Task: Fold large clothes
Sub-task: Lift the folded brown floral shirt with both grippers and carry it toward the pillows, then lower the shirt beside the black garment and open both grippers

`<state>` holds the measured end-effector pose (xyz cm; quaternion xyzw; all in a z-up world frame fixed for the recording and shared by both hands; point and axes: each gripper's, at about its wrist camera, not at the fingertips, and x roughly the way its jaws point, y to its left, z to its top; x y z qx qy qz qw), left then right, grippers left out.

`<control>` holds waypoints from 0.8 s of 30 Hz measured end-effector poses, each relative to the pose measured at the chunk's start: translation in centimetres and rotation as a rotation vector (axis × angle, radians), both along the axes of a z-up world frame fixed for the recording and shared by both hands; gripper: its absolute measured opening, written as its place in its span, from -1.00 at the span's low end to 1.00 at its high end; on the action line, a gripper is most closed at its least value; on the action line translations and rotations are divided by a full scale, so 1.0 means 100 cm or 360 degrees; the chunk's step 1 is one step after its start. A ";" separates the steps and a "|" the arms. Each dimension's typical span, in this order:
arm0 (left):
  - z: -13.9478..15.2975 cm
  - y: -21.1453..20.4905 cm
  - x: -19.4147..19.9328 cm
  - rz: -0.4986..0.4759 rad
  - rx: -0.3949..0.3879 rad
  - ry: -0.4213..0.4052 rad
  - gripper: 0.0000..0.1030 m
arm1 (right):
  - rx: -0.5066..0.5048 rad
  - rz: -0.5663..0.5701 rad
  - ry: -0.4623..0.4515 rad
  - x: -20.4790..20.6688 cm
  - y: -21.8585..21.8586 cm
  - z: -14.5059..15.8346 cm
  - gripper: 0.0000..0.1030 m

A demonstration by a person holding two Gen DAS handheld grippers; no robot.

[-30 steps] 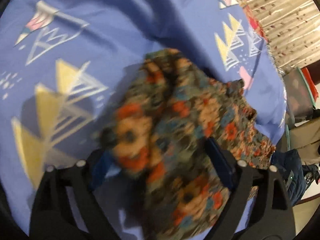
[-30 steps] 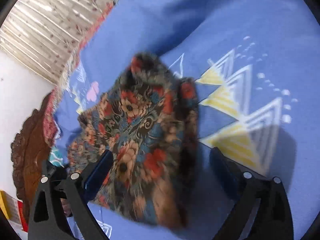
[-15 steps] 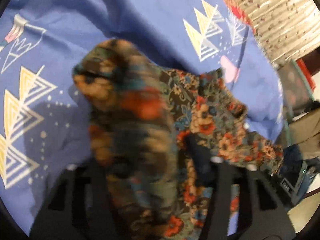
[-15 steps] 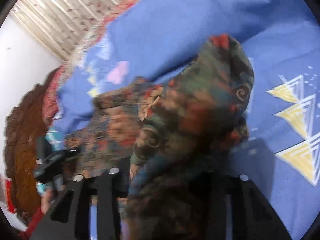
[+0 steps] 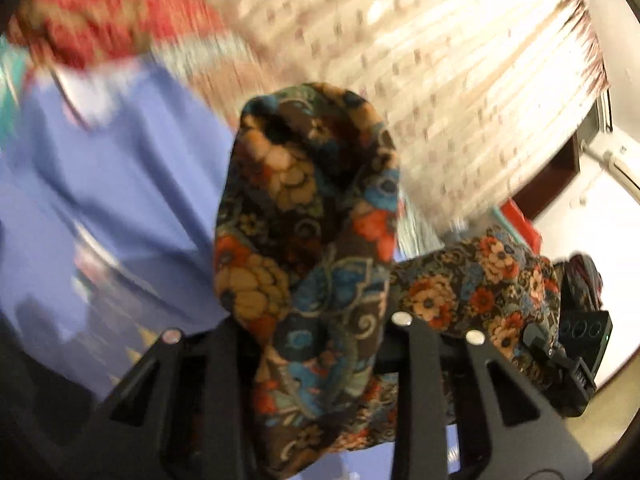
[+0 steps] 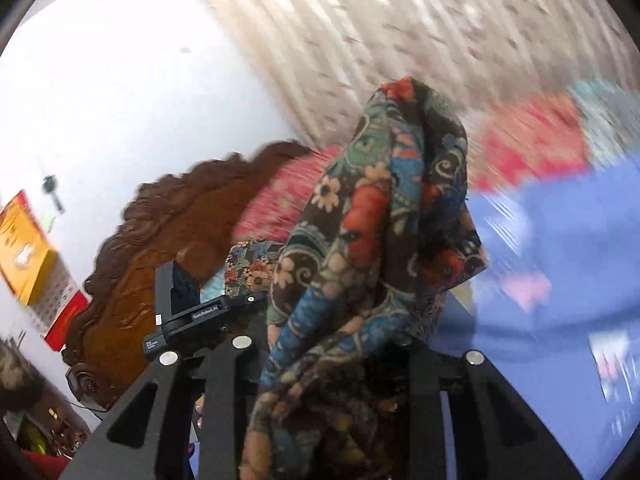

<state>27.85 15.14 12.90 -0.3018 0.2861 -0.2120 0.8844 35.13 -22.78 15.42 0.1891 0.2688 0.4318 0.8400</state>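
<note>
Two black two-finger grippers each pinch a bunch of the same dark floral-print garment (image 5: 308, 216), a soft cloth patterned with orange, red and blue flowers on brown. In the left wrist view the left gripper (image 5: 316, 332) has its fingers drawn narrow on a thick fold that stands up between them and flops over at the top. More of the cloth stretches off to the right, where it drapes over the black body of the right gripper (image 5: 576, 344). In the right wrist view the right gripper (image 6: 324, 344) likewise clamps a peaked bundle of the garment (image 6: 380, 216), which rises above its fingers; the left gripper (image 6: 188, 304) shows to the left with cloth hanging by it. Behind lie a blue bedsheet (image 5: 104, 184), a red patterned pillow (image 5: 108, 16), a cream pleated curtain with small dark motifs (image 6: 440, 24) and a carved brown wooden headboard (image 6: 160, 240), all blurred.
</note>
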 end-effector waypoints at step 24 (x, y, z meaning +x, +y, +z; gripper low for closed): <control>-0.048 0.079 -0.128 0.0465 0.0639 0.0218 0.27 | -0.0626 -0.0298 0.0623 -0.112 0.072 -0.231 0.69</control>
